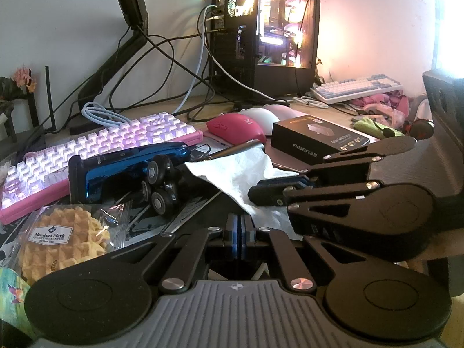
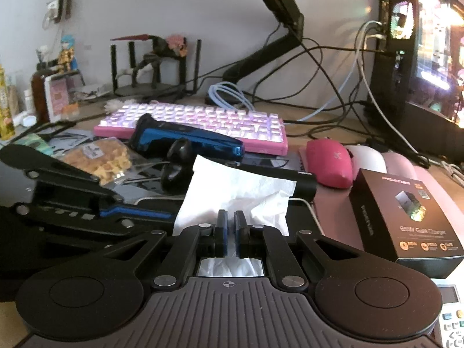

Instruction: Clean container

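From the left wrist, the left gripper [image 1: 239, 233] sits pressed closed on nothing, just right of the blue electric shaver [image 1: 127, 168]; from the right wrist, the right gripper [image 2: 229, 232] pinches a crumpled white tissue [image 2: 237, 191] that could tear or slip; no container is identifiable

Beside my pink keyboard [image 1: 95, 156], the waffle packet [image 1: 62, 239] carries a label reading "Member's Mark, Quality Guaranteed". Right of that keyboard, the black box [image 1: 319, 137] reads "PISEN" on its side; in my right view its top [image 2: 406, 220] shows "65W GaN Charger".
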A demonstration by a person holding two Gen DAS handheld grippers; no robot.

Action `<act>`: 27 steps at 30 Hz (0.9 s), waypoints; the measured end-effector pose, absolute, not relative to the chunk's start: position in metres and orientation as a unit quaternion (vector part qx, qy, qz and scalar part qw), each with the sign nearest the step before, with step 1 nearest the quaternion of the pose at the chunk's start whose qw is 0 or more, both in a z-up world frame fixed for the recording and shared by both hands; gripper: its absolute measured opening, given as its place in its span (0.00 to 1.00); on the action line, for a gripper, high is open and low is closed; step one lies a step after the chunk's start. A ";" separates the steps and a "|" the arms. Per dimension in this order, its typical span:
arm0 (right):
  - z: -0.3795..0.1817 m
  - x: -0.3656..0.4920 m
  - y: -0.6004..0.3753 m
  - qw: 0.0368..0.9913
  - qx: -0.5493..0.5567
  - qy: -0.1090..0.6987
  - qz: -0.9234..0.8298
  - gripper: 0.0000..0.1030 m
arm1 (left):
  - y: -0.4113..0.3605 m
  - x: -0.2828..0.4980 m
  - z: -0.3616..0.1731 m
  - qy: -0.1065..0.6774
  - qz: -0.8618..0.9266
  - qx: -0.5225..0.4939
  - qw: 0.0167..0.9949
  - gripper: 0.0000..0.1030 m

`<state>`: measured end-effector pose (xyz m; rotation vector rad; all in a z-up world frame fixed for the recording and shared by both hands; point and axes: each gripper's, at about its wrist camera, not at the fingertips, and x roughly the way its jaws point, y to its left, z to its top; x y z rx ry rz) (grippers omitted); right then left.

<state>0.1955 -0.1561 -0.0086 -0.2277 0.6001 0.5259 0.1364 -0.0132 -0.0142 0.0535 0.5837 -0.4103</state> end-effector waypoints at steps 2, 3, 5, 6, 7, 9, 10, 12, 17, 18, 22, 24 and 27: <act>-0.011 0.201 -0.158 0.916 -0.112 0.292 0.250 0.07 | -0.014 0.136 -0.014 0.286 -0.201 0.026 0.937 0.07; -0.012 0.204 -0.159 0.917 -0.113 0.292 0.248 0.07 | -0.014 0.136 -0.014 0.286 -0.201 0.026 0.937 0.07; -0.014 0.210 -0.160 0.918 -0.115 0.292 0.244 0.07 | -0.014 0.136 -0.014 0.285 -0.200 0.027 0.937 0.07; -0.015 0.212 -0.160 0.918 -0.116 0.291 0.243 0.07 | -0.014 0.136 -0.014 0.285 -0.201 0.027 0.937 0.07; -0.015 0.213 -0.160 0.918 -0.117 0.291 0.242 0.07 | -0.014 0.136 -0.014 0.285 -0.201 0.027 0.937 0.08; -0.015 0.212 -0.159 0.918 -0.121 0.290 0.240 0.07 | -0.014 0.136 -0.014 0.286 -0.201 0.026 0.937 0.08; -0.015 0.211 -0.159 0.919 -0.122 0.290 0.240 0.07 | -0.014 0.136 -0.014 0.286 -0.201 0.026 0.937 0.08; -0.014 0.210 -0.158 0.919 -0.126 0.289 0.239 0.07 | -0.016 0.135 -0.014 0.286 -0.201 0.026 0.937 0.08; -0.012 0.205 -0.157 0.918 -0.130 0.287 0.239 0.07 | -0.017 0.135 -0.014 0.286 -0.202 0.024 0.936 0.07; -0.012 0.204 -0.158 0.918 -0.129 0.288 0.239 0.07 | -0.017 0.135 -0.014 0.286 -0.202 0.024 0.936 0.08; -0.009 0.198 -0.159 0.917 -0.129 0.288 0.242 0.07 | -0.017 0.136 -0.014 0.286 -0.202 0.023 0.936 0.08; -0.008 0.195 -0.159 0.917 -0.130 0.288 0.243 0.07 | -0.017 0.136 -0.014 0.286 -0.202 0.024 0.936 0.08; -0.006 0.194 -0.159 0.917 -0.130 0.288 0.243 0.07 | -0.017 0.136 -0.014 0.286 -0.202 0.023 0.936 0.08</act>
